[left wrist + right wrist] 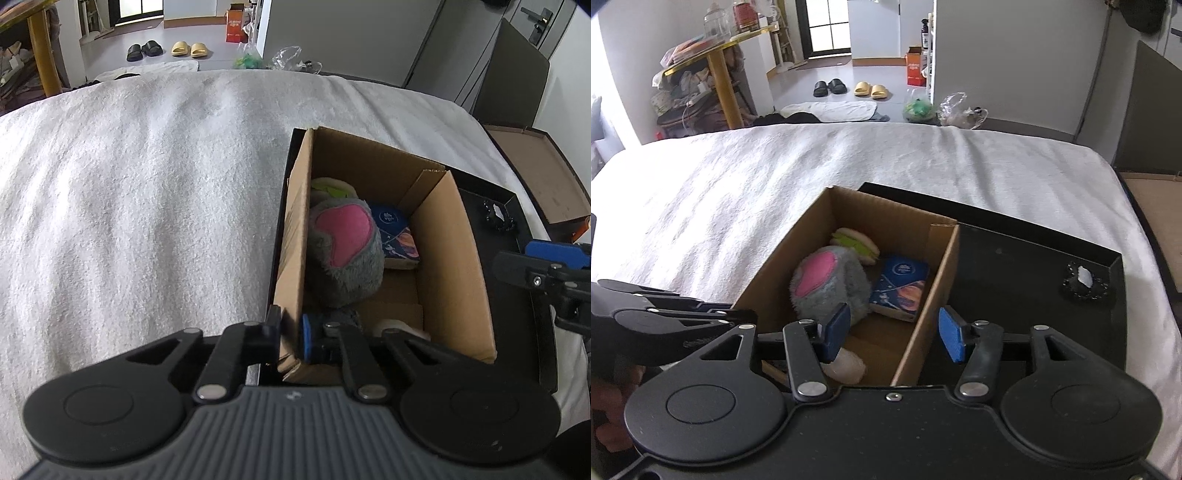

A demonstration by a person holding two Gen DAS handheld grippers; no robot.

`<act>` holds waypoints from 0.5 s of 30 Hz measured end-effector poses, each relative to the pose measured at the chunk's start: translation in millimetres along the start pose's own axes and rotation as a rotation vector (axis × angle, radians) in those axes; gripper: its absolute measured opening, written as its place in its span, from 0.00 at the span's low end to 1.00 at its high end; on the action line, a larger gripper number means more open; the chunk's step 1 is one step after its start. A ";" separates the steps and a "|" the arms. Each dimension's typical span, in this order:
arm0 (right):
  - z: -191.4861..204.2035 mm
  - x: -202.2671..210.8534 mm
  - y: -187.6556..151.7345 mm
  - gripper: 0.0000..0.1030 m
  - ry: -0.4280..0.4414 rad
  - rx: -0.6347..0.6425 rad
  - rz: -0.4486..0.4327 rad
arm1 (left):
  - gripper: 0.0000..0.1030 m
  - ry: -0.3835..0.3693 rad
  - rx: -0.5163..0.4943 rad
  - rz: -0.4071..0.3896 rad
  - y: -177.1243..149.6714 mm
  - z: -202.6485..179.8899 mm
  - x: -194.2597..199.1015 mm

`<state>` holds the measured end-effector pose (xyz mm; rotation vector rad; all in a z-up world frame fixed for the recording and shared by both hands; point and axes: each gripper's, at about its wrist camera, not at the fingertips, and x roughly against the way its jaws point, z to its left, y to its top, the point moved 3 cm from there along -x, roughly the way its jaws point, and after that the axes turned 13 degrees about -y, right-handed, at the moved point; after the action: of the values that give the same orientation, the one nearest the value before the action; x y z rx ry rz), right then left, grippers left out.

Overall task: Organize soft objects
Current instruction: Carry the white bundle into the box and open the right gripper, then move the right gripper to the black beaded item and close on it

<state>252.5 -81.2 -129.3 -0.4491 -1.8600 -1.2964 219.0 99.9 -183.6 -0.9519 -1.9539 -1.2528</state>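
- Now your left gripper (290,338) pinches the near left wall of the cardboard box (448,254), one finger outside and the blue pad inside, jaws narrow on the cardboard.
- Inside the box you have a grey plush toy (831,286) with a pink patch, a plush burger (857,242) behind it, a blue tissue pack (901,291) to its right, and a white soft item (846,365) at the near end.
- Your right gripper (894,338) hovers wide apart over the box's right wall, holding nothing.
- That box sits in a black tray (1015,266) on the white blanket (129,203).
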 end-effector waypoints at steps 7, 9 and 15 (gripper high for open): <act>-15.7 -6.2 -9.9 0.52 -0.019 -0.031 0.010 | 0.14 0.016 -0.008 -0.002 -0.2 -3.7 3.1; -19.9 -8.2 -12.2 0.52 -0.018 -0.042 0.011 | 0.14 0.033 -0.015 -0.001 -0.3 -5.4 3.4; -34.7 -15.5 -17.0 0.54 -0.021 -0.078 0.011 | 0.32 0.066 -0.040 0.017 2.8 -12.9 2.2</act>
<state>264.7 -117.0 -146.6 -0.5154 -1.8267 -1.3647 221.7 89.3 -175.9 -0.9329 -1.8732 -1.3019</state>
